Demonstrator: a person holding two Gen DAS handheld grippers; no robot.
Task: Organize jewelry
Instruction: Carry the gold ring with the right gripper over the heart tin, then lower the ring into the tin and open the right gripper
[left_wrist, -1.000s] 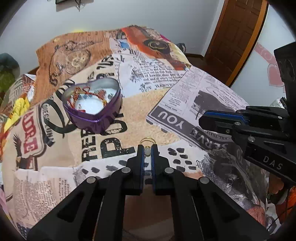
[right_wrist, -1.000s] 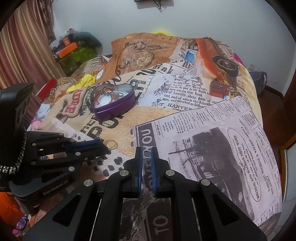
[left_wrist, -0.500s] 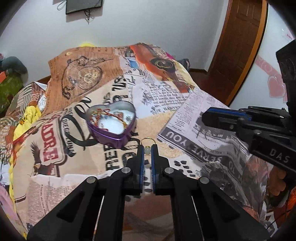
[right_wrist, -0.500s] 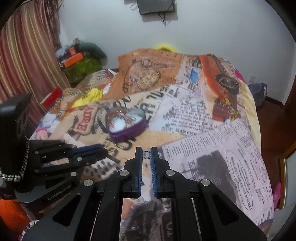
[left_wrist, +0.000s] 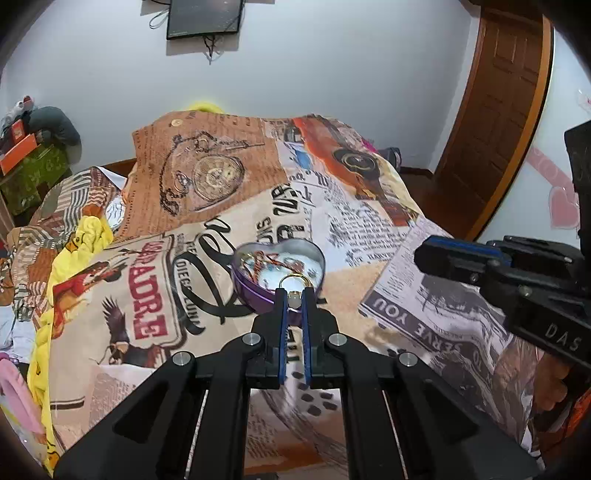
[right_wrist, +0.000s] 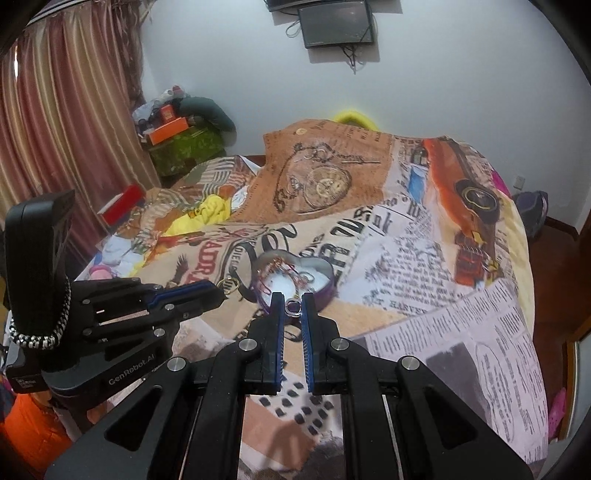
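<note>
Grippers both clamped on rings. Left gripper (left_wrist: 294, 293) pinches a gold ring (left_wrist: 293, 282) at its stone end, the hoop sticking up past the fingertips. Right gripper (right_wrist: 293, 301) grips a silver ring (right_wrist: 293, 307) between its blue pads, hoop facing the camera. In the right wrist view the left gripper sits low on the left side, gold ring poking out of its tip, just beside the tin's left edge. Both are held above the bed, tips near the heart-shaped tin (left_wrist: 255, 290) (purple wall, silver inside). Tin rests open on the bedspread (left_wrist: 369, 229), which is printed with newspaper, a pocket watch and a car; thin red and gold jewelry pieces (right_wrist: 286, 271) lie tangled inside. Beyond: yellow cloth (left_wrist: 86, 236) at left, wooden door (left_wrist: 498, 110) at right, wall-mounted screen (right_wrist: 336, 22) on the far wall.
</note>
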